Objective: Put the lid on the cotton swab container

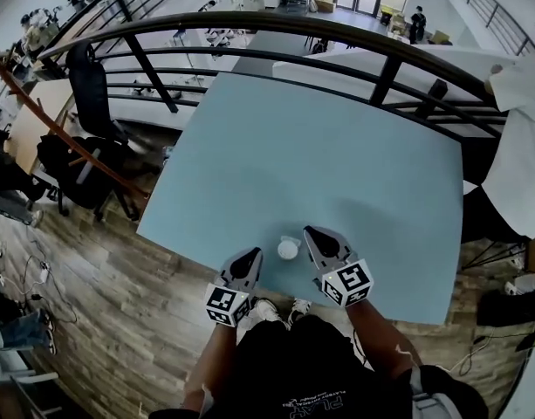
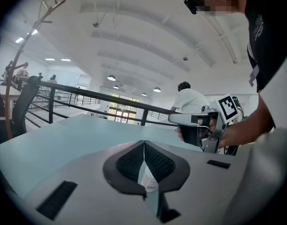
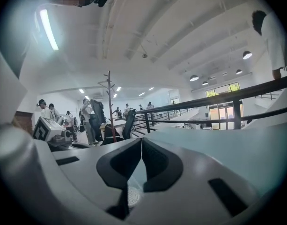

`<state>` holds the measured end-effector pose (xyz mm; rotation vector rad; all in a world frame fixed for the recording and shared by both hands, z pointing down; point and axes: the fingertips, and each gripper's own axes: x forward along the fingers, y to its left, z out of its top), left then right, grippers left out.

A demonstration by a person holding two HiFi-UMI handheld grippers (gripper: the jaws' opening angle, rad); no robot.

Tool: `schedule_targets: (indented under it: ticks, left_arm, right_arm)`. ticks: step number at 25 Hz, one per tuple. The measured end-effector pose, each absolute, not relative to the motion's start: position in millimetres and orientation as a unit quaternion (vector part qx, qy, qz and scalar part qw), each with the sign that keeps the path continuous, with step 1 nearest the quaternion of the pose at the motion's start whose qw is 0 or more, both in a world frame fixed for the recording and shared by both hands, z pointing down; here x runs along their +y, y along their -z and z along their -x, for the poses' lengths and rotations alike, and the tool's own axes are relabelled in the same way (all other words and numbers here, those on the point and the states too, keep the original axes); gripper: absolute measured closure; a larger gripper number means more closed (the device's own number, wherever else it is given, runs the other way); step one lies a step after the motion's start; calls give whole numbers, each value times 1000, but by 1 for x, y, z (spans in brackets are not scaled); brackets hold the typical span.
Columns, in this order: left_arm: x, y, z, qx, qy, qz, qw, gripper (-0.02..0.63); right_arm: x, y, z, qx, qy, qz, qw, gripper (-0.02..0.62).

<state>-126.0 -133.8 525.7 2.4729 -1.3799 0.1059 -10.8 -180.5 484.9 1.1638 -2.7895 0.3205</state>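
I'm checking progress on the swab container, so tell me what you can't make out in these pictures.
Head view: the white container between the left gripper and right gripper is too small to show whether it is closed.
Left gripper view: the shut jaws hide most of a white printed piece; print unreadable, grip unclear.
Right gripper view: the shut jaws hide most of a dotted white patch.

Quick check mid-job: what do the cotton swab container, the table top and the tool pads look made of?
Cotton swab container: small round white tub, probably plastic; too small to judge finish. Table: smooth matte pale blue board, perhaps laminate, no glare. Left tool pads: black, finely ribbed, matte, likely rubber.
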Motion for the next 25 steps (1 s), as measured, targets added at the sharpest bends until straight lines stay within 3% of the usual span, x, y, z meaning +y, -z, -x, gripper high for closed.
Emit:
schedule_targets:
  ticks: [6,16,25]
  left_arm:
    - [-138,-543,126,-477,-74,-867,121,592]
    - [-146,-568,122,-419,-69,-897,125,582]
    - [-149,-601,105,-395,-76,-908,118,420]
  right_arm:
    - [-178,-516,15,-918,-121,-373,65,577]
    - [-183,-543,16,-904,-126,-402,71,577]
    - [-186,-561,20,-905,-106,-403,81,577]
